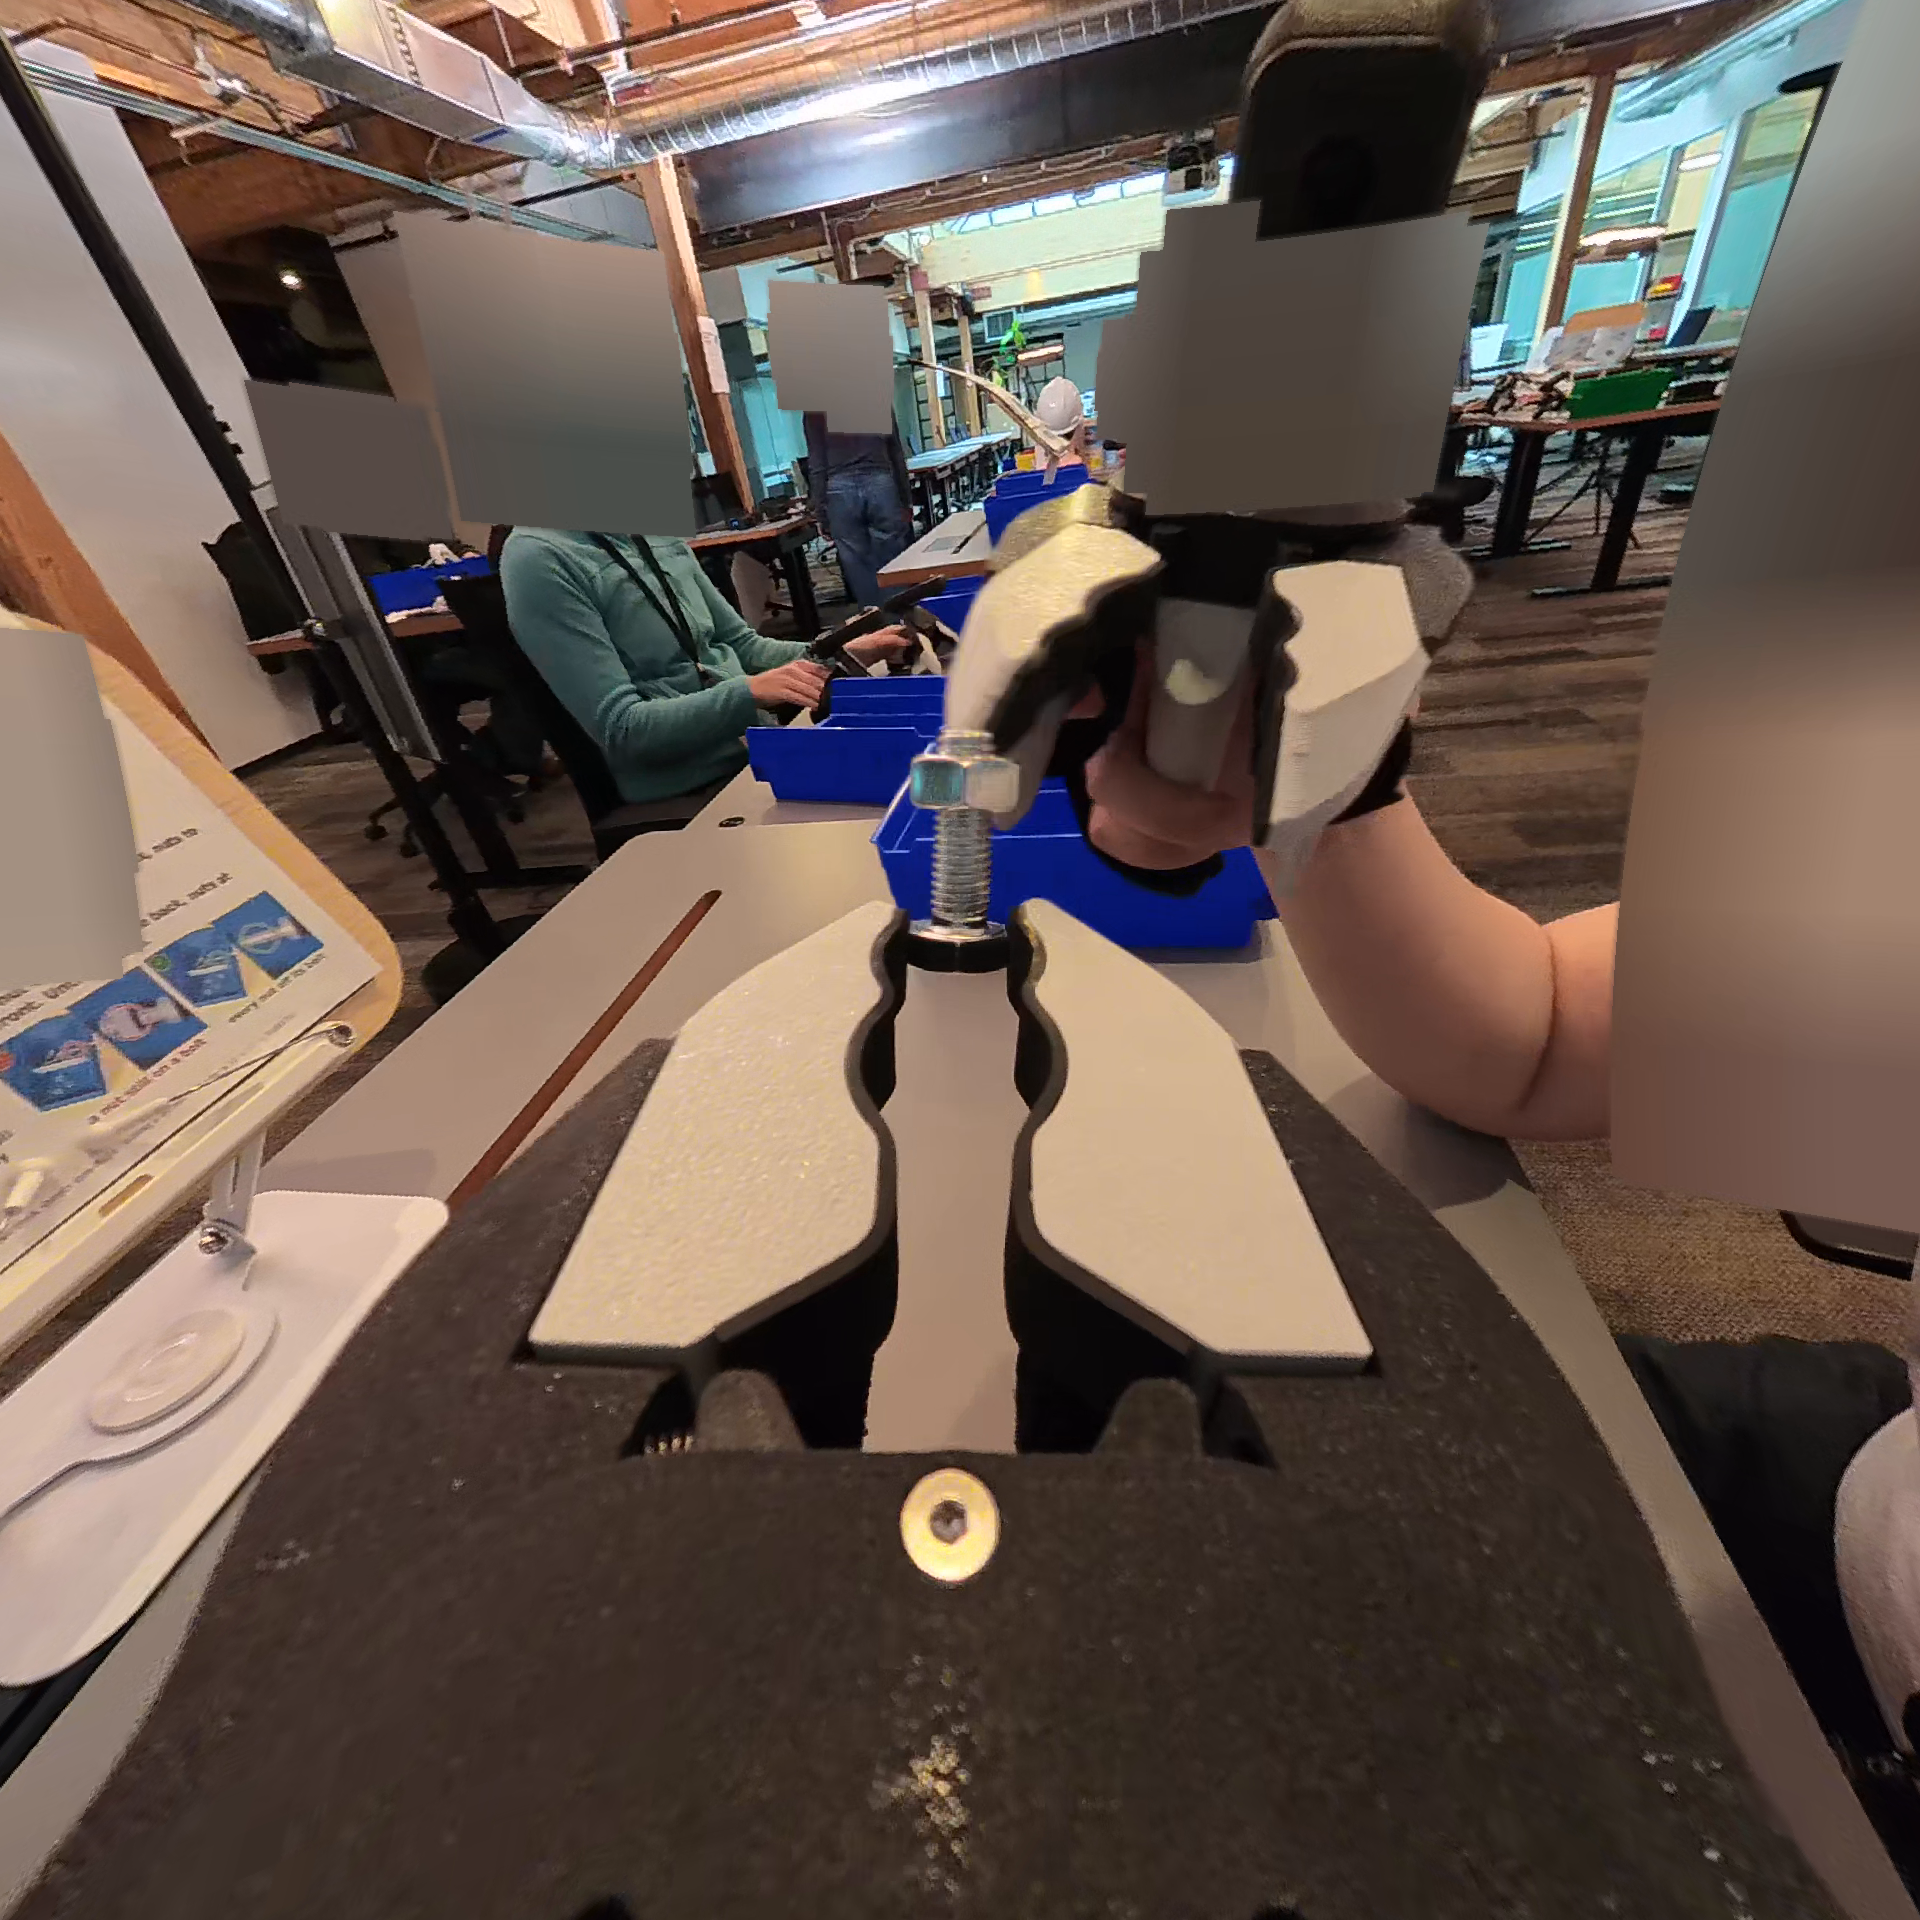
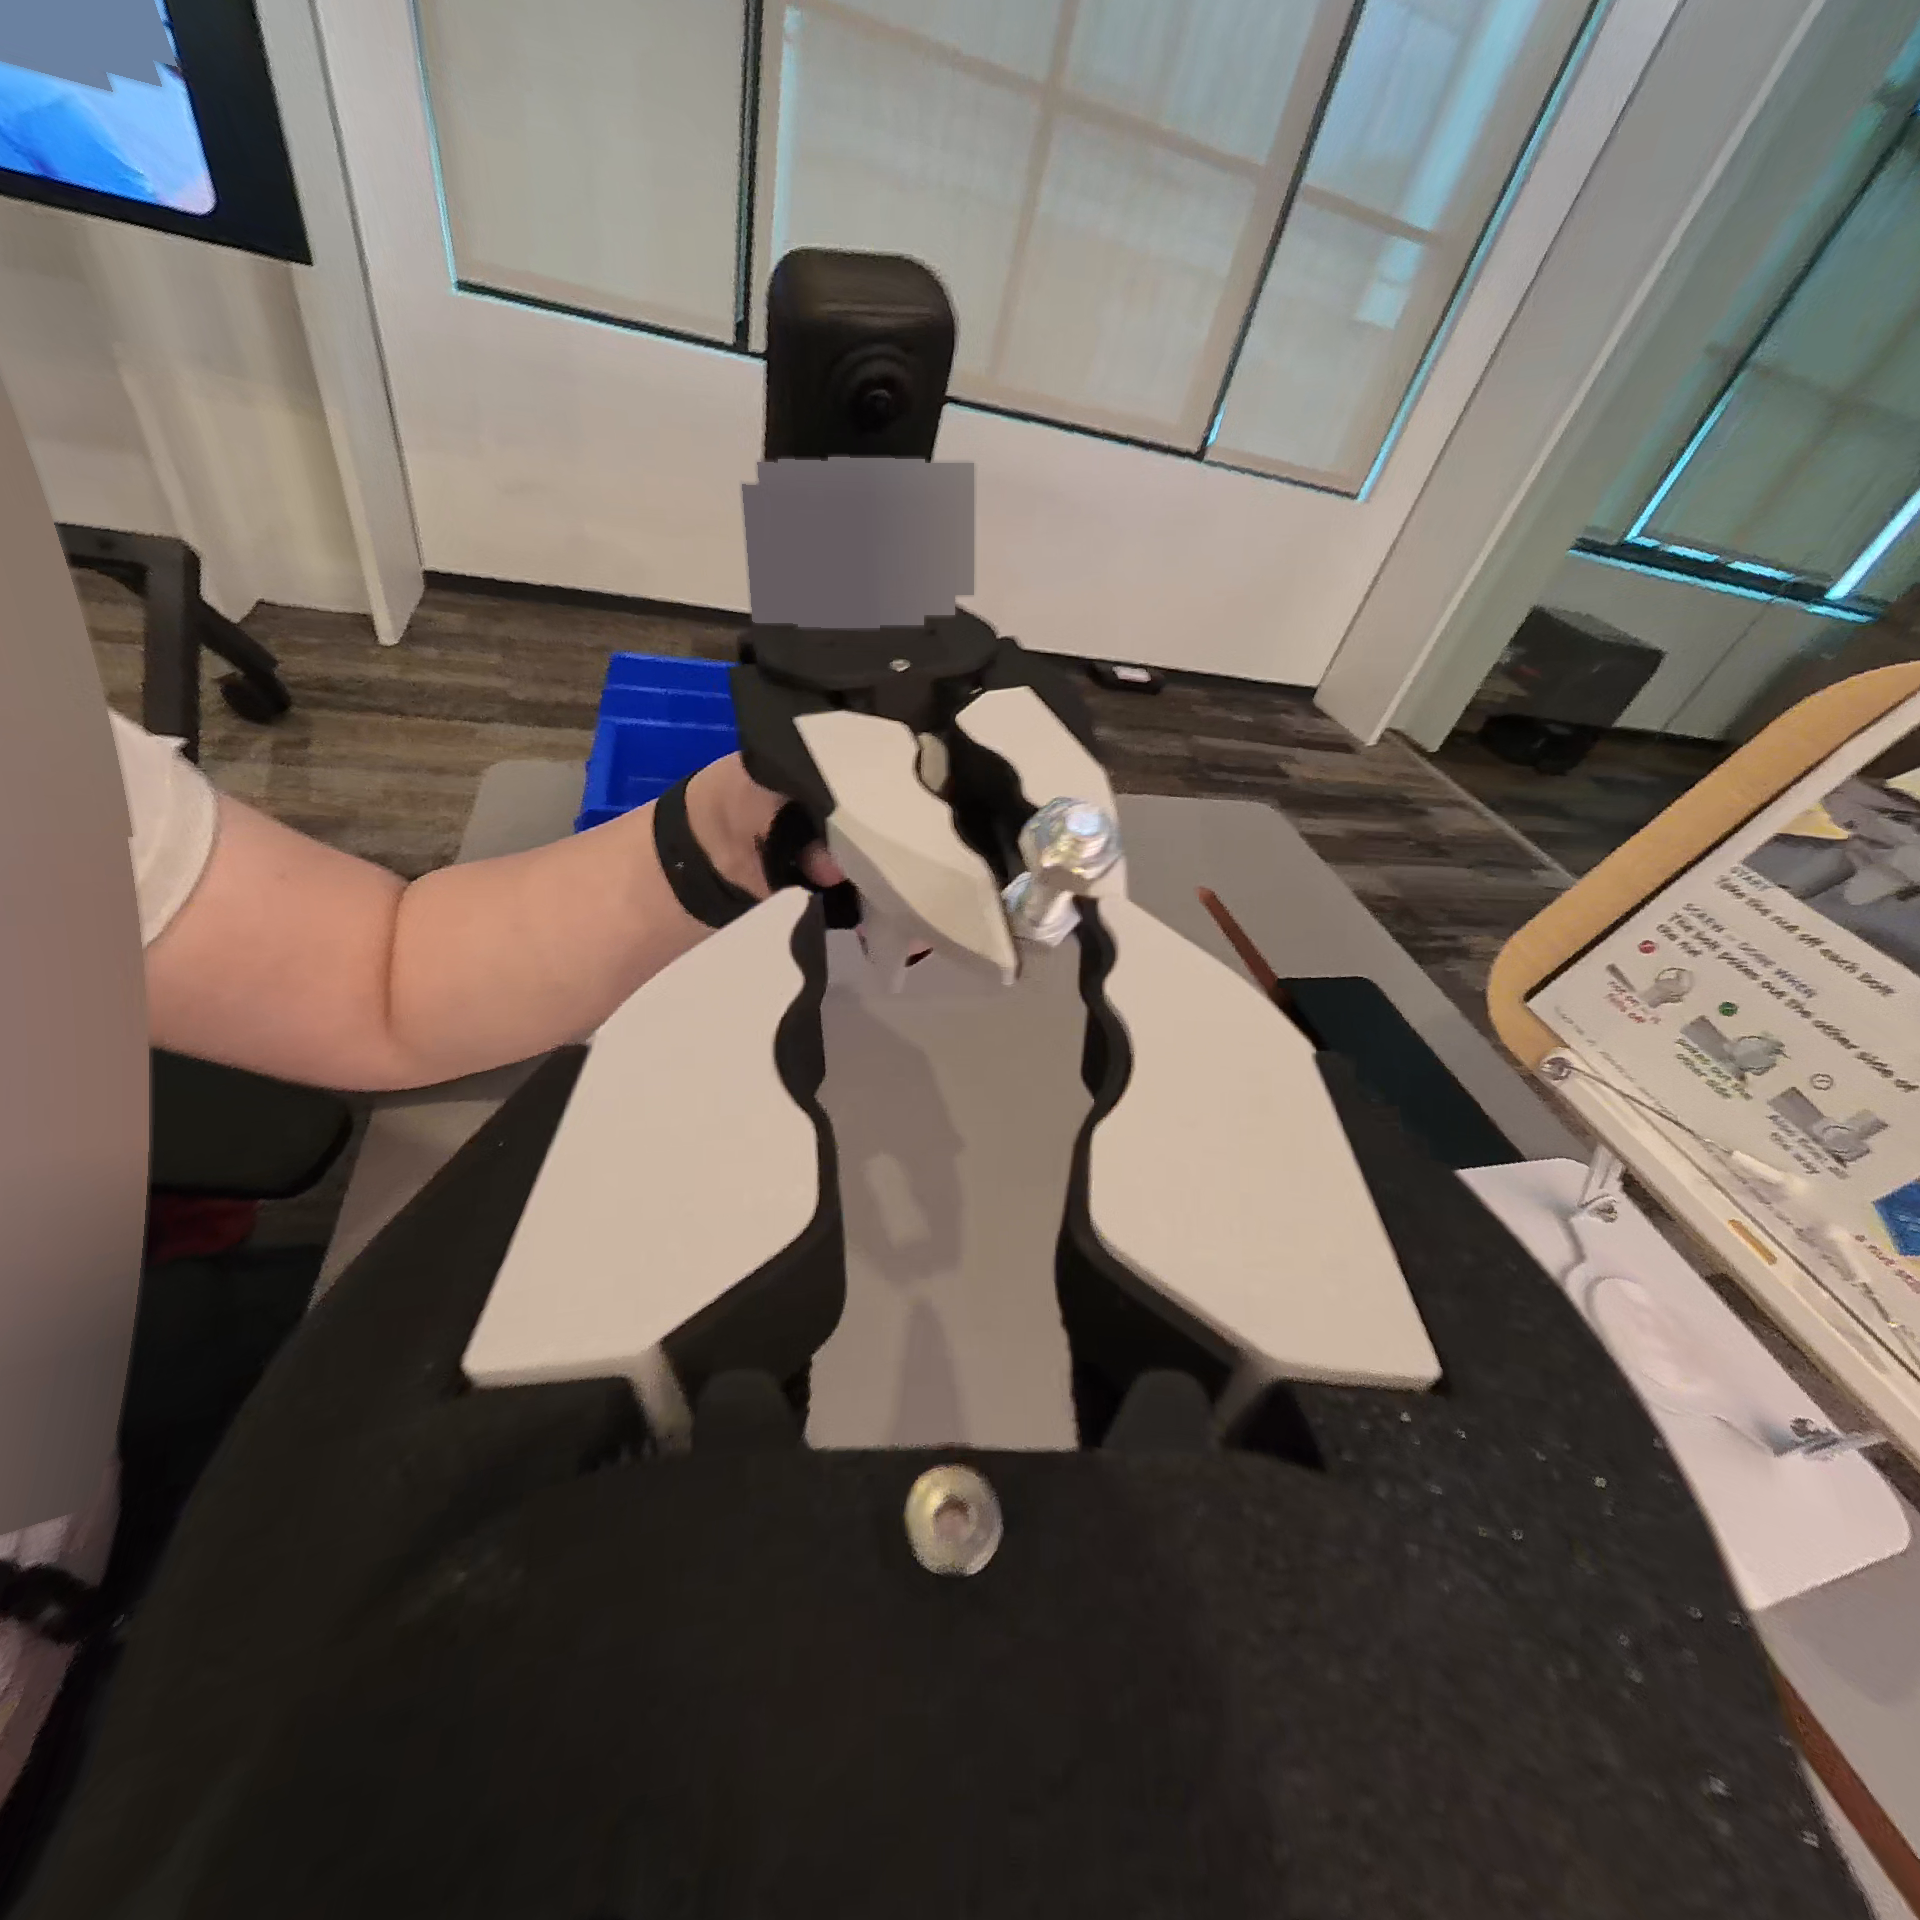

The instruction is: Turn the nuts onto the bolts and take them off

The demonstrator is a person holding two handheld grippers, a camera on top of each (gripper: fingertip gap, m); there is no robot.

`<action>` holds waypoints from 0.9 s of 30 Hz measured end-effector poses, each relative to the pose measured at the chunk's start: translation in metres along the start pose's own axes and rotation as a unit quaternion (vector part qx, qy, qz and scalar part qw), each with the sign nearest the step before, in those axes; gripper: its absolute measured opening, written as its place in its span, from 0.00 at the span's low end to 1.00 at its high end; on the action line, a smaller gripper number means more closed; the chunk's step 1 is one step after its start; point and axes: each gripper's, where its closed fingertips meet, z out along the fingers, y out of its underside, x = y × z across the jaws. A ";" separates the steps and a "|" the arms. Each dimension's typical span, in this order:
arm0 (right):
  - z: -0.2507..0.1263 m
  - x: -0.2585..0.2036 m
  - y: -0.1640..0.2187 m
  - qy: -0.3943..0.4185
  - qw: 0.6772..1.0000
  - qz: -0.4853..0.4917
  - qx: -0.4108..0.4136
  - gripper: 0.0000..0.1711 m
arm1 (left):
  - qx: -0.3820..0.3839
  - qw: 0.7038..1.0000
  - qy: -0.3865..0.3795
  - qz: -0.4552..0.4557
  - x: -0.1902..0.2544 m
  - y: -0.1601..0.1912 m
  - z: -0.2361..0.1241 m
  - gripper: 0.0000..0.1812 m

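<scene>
The left gripper (image 1: 958, 940) pinches the bolt (image 1: 960, 868) by its head; the right gripper's (image 2: 940, 940) jaws gape, one tip touching the nut (image 1: 961, 781).

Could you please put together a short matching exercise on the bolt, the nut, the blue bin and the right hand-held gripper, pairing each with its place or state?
Column one:
1. bolt
2. nut
3. blue bin
4. right hand-held gripper

Column two:
A. threaded on near the top of the upright shaft
B. open, fingers wide apart
C. clamped at its base by the left hand-held gripper
D. standing on the table behind the bolt

Pairs: 1-C, 2-A, 3-D, 4-B
</scene>
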 end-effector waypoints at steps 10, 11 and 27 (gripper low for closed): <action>0.000 -0.010 0.002 -0.033 0.999 0.000 -0.007 0.23 | 0.001 1.000 -0.014 -0.002 -0.006 0.000 -0.002 0.10; -0.001 -0.009 -0.001 -0.031 1.000 0.007 -0.002 0.23 | 0.002 1.000 -0.009 -0.004 -0.005 -0.001 -0.004 0.10; 0.001 -0.002 0.003 -0.002 1.000 0.013 -0.011 0.28 | 0.001 1.000 0.006 -0.009 0.001 0.001 0.002 0.10</action>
